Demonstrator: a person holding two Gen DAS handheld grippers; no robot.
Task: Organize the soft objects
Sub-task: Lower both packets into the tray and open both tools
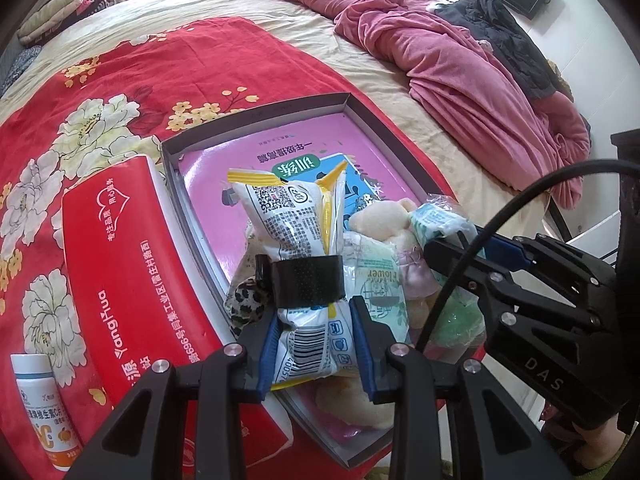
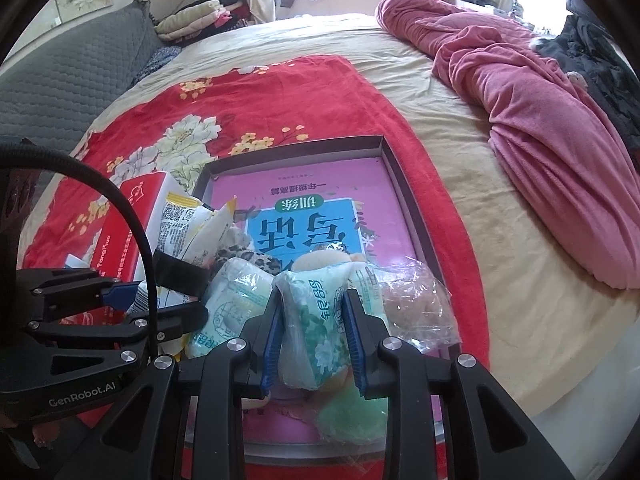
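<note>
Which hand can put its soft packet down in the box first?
Probably the right. The right gripper holds its green tissue pack low over the box, while the left gripper holds the snack bag by the pile's edge.

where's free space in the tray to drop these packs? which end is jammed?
Free: the far half of the tray, bare pink book cover up to the far wall and right wall. Crowded: the near end, where tissue packs, the snack bag, a plush toy and a clear bag pile up. The red box blocks the left side.
</note>
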